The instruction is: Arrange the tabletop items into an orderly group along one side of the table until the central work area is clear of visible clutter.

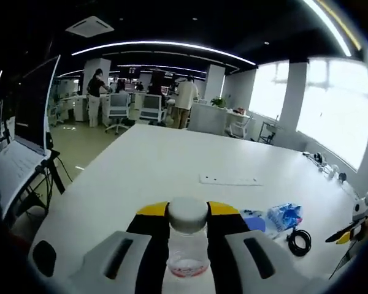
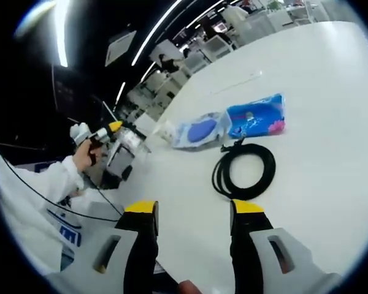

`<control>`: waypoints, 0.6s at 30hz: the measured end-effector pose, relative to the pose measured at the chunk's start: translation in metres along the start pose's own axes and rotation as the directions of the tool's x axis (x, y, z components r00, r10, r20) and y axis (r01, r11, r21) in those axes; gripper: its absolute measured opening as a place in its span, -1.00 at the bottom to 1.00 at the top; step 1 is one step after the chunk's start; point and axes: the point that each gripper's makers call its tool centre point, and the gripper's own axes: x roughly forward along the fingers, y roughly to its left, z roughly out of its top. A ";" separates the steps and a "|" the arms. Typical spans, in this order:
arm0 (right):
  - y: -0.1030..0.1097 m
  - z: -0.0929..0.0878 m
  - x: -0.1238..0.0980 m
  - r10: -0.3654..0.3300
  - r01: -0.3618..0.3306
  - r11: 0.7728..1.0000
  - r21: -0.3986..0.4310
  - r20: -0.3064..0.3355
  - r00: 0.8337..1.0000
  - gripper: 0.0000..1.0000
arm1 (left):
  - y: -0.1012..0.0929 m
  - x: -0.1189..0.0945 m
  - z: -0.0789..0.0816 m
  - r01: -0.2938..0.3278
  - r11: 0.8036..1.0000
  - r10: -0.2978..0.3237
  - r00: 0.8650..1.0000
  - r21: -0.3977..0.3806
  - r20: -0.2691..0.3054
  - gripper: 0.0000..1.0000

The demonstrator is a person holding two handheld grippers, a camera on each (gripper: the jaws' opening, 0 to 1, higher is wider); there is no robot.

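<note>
My left gripper point(image 1: 187, 211) is shut on a clear plastic bottle point(image 1: 187, 248) with a white cap, held between the yellow-tipped jaws above the near table edge. In the right gripper view that gripper point(image 2: 113, 130) and its bottle point(image 2: 127, 144) appear at the left, held by a hand. My right gripper point(image 2: 194, 211) is open with nothing between its jaws, just short of a coiled black cable point(image 2: 245, 171). Beyond the cable lie a blue packet point(image 2: 256, 116) and a clear bag with a blue item point(image 2: 199, 130). The left gripper view has the cable point(image 1: 299, 241) and the packet point(image 1: 284, 215) at lower right.
The white table point(image 1: 172, 159) stretches ahead, with a flat white strip point(image 1: 230, 180) near its middle. A laptop on a tripod point(image 1: 18, 147) stands off the left edge. Small items point(image 1: 322, 162) sit along the far right edge. People and desks are far behind.
</note>
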 end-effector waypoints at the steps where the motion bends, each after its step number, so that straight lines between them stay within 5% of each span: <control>1: -0.001 -0.001 0.000 -0.002 0.002 1.000 0.000 -0.001 1.000 -0.10 | 0.001 0.002 0.001 -0.001 1.000 0.001 1.000 0.004 0.001 -0.60; 18: -0.005 -0.007 0.006 -0.028 0.029 0.999 0.021 -0.024 0.999 -0.09 | 0.018 0.049 0.011 0.003 0.997 -0.003 1.000 0.075 0.010 -0.58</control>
